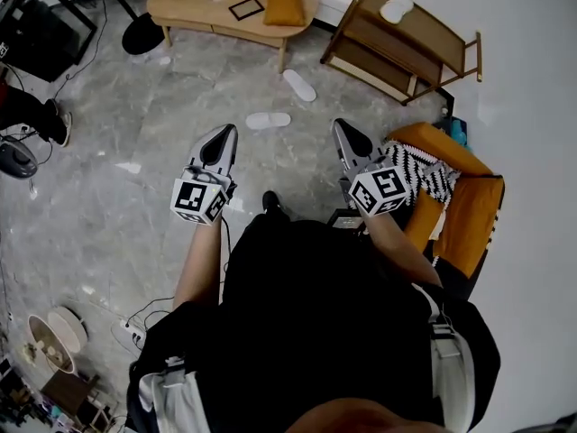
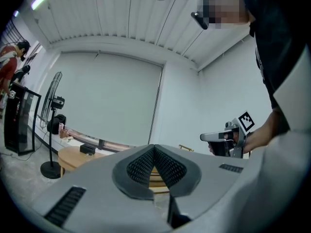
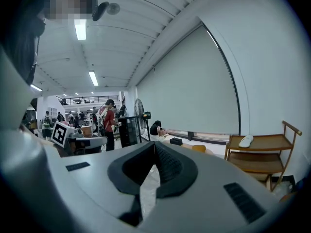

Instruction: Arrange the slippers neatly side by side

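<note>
Two white slippers lie apart on the grey floor in the head view, one crosswise (image 1: 268, 120) and one angled farther back (image 1: 299, 85). A third white slipper (image 1: 396, 8) rests on top of the wooden shelf and also shows in the right gripper view (image 3: 246, 141). My left gripper (image 1: 224, 133) is held in the air, well short of the slippers, jaws shut and empty (image 2: 154, 147). My right gripper (image 1: 344, 127) hovers level with it on the right, also shut with nothing between its pads (image 3: 154, 144).
A low wooden coffee table (image 1: 180, 7) with an orange cushion (image 1: 285, 0) stands at the back. The wooden shelf (image 1: 406, 48) is at the back right, an orange armchair (image 1: 473, 210) at my right. A fan base (image 1: 142, 34) and floor cables (image 1: 135, 327) lie left.
</note>
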Tool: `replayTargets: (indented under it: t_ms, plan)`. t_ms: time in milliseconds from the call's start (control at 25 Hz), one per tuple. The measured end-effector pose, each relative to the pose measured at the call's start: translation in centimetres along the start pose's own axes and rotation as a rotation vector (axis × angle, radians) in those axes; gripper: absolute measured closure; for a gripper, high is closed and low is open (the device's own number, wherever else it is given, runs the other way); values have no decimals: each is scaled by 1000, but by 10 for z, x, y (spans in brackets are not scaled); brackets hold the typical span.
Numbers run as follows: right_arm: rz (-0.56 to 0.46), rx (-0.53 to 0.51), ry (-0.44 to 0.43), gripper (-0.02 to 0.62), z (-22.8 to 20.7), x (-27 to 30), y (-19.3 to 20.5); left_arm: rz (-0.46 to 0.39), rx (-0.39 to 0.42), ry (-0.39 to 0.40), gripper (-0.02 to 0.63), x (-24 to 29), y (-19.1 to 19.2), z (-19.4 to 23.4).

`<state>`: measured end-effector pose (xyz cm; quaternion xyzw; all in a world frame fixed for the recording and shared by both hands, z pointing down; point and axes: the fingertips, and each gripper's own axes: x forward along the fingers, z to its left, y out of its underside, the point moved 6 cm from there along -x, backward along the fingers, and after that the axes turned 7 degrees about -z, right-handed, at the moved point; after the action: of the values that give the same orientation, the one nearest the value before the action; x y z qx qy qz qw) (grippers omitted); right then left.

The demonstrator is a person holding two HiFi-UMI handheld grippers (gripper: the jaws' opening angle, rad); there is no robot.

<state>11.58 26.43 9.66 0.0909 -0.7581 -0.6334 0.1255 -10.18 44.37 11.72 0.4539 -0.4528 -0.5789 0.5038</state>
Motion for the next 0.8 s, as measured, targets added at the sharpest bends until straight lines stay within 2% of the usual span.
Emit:
replayTargets:
  t_ms: [160, 440, 800]
  plan:
    - [-9, 7, 28, 565, -9, 22, 0, 16, -28, 17, 591, 21, 12, 25]
    - [33, 25, 83, 565, -25, 25, 5, 46, -45, 77, 591, 48, 18, 42]
    - [36, 95, 89, 565, -75, 73, 21, 122, -49, 113, 591, 118, 34, 66]
